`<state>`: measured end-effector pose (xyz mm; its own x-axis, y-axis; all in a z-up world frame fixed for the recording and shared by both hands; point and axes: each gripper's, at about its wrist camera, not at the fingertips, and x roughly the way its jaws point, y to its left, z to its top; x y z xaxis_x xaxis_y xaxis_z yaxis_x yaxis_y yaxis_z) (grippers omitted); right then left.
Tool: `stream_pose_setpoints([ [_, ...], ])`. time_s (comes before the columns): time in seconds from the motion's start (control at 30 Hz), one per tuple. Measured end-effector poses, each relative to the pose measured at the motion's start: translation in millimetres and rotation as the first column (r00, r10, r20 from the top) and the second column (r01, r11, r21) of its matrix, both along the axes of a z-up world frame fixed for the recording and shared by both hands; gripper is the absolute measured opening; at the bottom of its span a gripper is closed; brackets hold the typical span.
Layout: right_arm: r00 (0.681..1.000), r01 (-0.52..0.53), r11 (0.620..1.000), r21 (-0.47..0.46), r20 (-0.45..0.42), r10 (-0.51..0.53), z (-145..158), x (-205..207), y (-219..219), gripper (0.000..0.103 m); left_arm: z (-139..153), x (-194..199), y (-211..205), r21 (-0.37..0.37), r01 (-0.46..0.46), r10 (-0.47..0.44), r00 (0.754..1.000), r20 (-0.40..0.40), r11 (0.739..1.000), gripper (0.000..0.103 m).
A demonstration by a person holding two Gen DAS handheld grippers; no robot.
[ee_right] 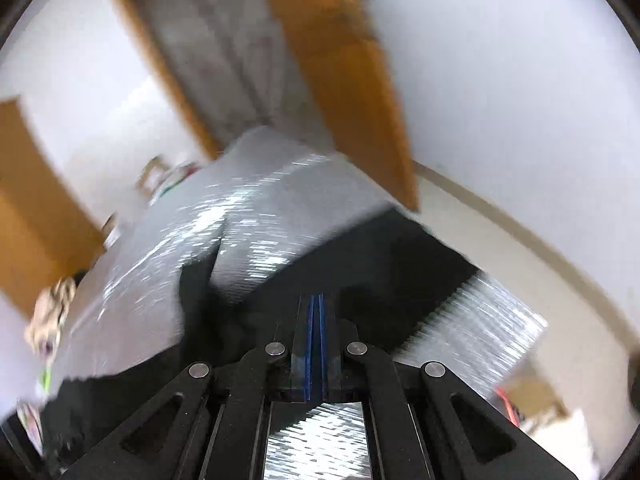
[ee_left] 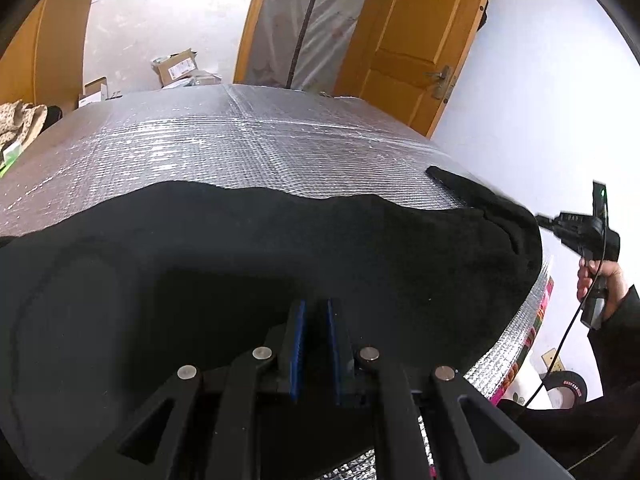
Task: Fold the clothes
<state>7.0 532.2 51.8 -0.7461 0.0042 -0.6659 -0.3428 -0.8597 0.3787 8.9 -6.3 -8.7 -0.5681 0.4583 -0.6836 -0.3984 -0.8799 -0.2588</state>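
A black garment (ee_left: 280, 240) lies spread over the silver foil-covered table (ee_left: 240, 140). One sleeve (ee_left: 452, 180) sticks out at the far right. My left gripper (ee_left: 315, 308) sits over the garment's near edge, its blue pads (ee_left: 298, 340) a little apart with black cloth pinched between them. In the right wrist view, which is blurred, my right gripper (ee_right: 316, 300) is shut with its blue pads pressed together and nothing in them, above the garment (ee_right: 380, 260). In the left wrist view the right gripper (ee_left: 540, 219), held in a person's hand (ee_left: 600, 280), hovers just off the garment's right edge.
An orange wooden door (ee_left: 416, 40) stands open behind the table. Cardboard boxes (ee_left: 176, 66) sit at the far side, and a patterned cloth (ee_left: 20, 120) lies at the far left. A roll of tape (ee_left: 568, 390) is on the floor by the table's right edge.
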Motion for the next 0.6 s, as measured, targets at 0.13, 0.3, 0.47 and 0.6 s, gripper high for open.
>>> stream_pose_setpoints([
  [0.13,0.999,-0.032,0.999,-0.024,0.002,0.032,-2.2,4.3,1.1,0.012,2.8,-3.2,8.6,-0.012,0.021,-0.021,1.000,-0.002,1.000,0.011],
  [0.3,0.971,-0.234,0.971,-0.043,-0.047,0.232,14.9,-34.3,-27.0,0.036,7.6,-2.6,19.4,-0.017,0.032,-0.032,0.999,-0.016,0.999,0.011],
  [0.47,0.929,-0.369,0.923,-0.109,-0.007,0.371,5.8,-90.1,-47.4,0.037,8.6,-2.0,21.6,-0.014,0.018,-0.018,1.000,-0.019,1.000,0.011],
  [0.6,0.907,-0.401,0.903,-0.151,0.075,0.415,-15.5,-119.4,-52.0,0.037,7.9,-3.2,20.0,-0.014,0.005,-0.005,1.000,-0.017,1.000,0.011],
])
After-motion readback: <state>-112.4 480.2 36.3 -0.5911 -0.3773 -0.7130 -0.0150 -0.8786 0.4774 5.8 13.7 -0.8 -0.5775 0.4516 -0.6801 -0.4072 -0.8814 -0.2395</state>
